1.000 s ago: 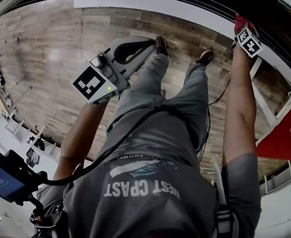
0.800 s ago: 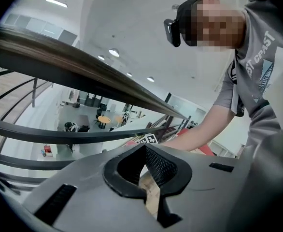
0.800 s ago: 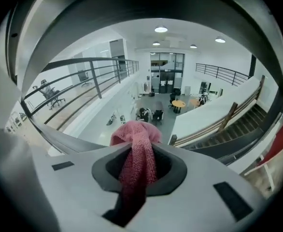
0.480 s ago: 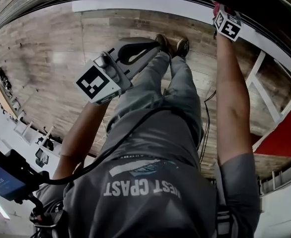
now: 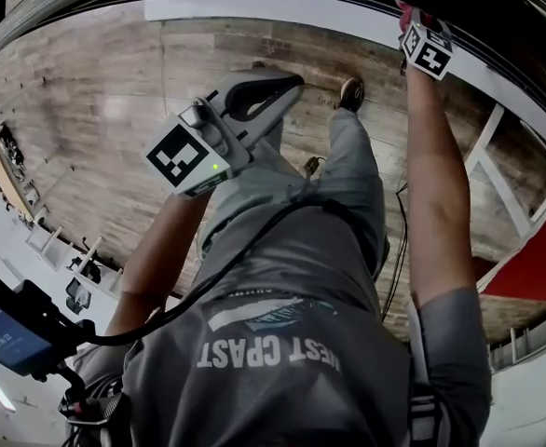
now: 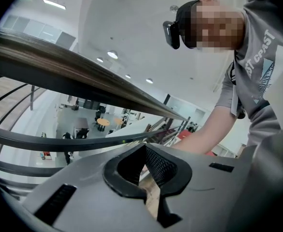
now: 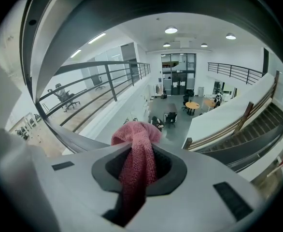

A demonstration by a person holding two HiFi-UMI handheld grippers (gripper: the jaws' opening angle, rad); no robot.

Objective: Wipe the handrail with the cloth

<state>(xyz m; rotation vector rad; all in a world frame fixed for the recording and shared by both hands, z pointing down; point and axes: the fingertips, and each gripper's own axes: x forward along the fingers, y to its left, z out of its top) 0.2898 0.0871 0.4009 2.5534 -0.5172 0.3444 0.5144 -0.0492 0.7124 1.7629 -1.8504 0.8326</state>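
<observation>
Plainly the wiping stroke is the step in hand, and it belongs to the right side alone. At the left, the left gripper [image 5: 292, 82] hangs over the wooden floor [image 5: 115, 110], well apart from the handrail [image 6: 83, 79], its jaws pressed together on nothing; it has no part in the work at this moment. At the right, the arm is stretched out to the rail, and the right gripper [image 7: 139, 151] pinches the cloth [image 7: 135, 134], a pink tuft standing out past the jaw tips. In the head view the cloth sits at the rail's dark edge, though I cannot tell whether it touches or lies just beside it. As I judge it, the next move calls for pressing the tuft onto the rail and sliding it along the bar, with a grip firm enough that the drag does not pull the cloth free. Counted: two grippers, one cloth, one handrail.
</observation>
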